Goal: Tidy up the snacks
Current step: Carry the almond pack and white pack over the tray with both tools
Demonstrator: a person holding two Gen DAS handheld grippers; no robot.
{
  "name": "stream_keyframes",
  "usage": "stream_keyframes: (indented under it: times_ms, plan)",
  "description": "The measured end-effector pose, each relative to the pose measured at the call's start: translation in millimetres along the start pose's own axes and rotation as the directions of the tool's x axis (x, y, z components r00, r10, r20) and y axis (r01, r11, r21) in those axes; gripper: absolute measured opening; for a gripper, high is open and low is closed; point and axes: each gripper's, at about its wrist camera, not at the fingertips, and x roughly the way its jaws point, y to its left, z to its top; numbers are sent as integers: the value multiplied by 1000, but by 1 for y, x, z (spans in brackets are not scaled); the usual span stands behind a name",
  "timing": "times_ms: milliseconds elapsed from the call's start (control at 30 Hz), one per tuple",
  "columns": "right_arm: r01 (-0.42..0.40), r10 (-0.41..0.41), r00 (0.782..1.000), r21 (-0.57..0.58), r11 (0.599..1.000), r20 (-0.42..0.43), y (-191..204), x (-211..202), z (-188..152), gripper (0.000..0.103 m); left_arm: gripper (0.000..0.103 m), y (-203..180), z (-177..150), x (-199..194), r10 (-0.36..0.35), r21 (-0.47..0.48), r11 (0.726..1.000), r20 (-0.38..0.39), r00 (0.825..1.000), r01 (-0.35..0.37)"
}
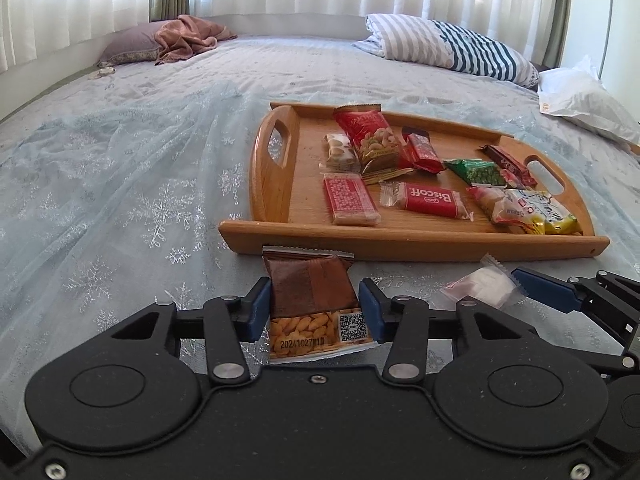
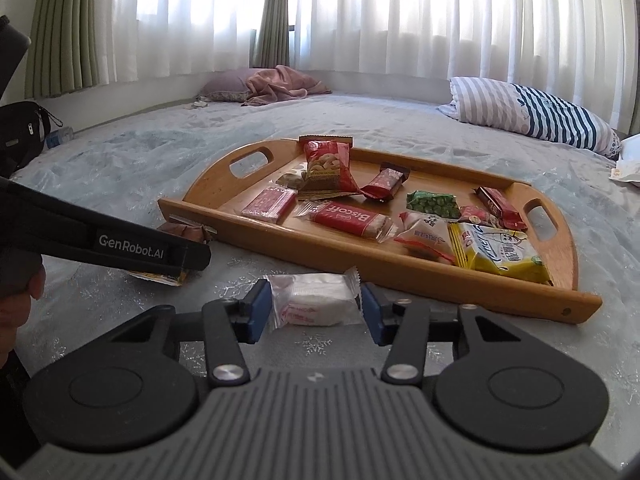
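A brown snack packet (image 1: 312, 288) with a cracker picture lies on the bedspread just in front of the wooden tray (image 1: 400, 240). My left gripper (image 1: 316, 304) is shut on it, a blue pad against each side. A white wrapped candy (image 2: 312, 300) lies on the bed before the tray's near rim (image 2: 360, 264). My right gripper (image 2: 316, 308) is shut on it across its width. The tray holds several snacks, among them a red Biscoff bar (image 2: 348, 218), a red nut bag (image 2: 326, 164) and a yellow packet (image 2: 500, 252). The right gripper's fingers (image 1: 560, 292) show beside the white candy (image 1: 480, 286).
A striped pillow (image 2: 532, 116) lies at the back right, and a purple pillow with a pink blanket (image 2: 272, 84) at the back left. A black bag (image 2: 20, 136) sits at the left edge. A hand (image 2: 16, 304) holds the left gripper's black body (image 2: 120, 244). Curtains hang behind the bed.
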Motion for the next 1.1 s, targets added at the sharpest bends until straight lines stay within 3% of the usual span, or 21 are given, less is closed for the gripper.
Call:
stream_keyframes:
  times_ms: [1100]
  plan:
    - [105,-111,992,96,990,64,-26,-31,9,49,44,-28,21,-26,-77,80,994,71,994,72]
